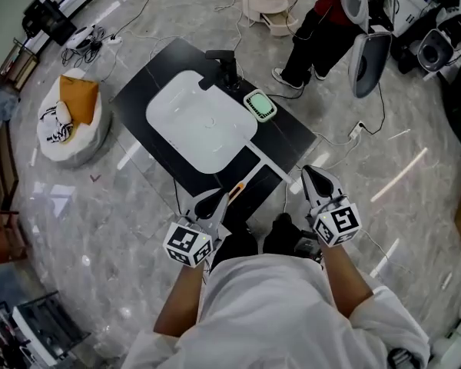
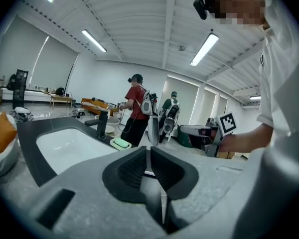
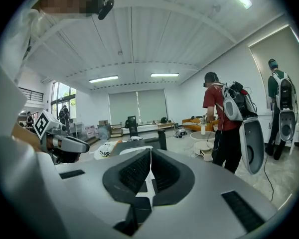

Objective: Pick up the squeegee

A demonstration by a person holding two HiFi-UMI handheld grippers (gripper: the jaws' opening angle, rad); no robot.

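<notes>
A black counter (image 1: 150, 75) holds a white sink basin (image 1: 200, 121). Near the counter's front edge lies a slim tool with an orange end, which looks like the squeegee (image 1: 236, 190). My left gripper (image 1: 218, 199) is just in front of it with its jaws shut and nothing between them; in the left gripper view (image 2: 148, 151) the pads meet. My right gripper (image 1: 309, 174) hangs off the counter's right front corner, over the floor, also shut and empty, as the right gripper view (image 3: 150, 153) shows. The squeegee is not visible in either gripper view.
A black faucet (image 1: 227, 69) and a green soap dish (image 1: 260, 105) stand at the back of the basin. A person in red (image 1: 323, 21) stands beyond the counter among cables. A beanbag with an orange cushion (image 1: 71, 121) lies on the floor at left.
</notes>
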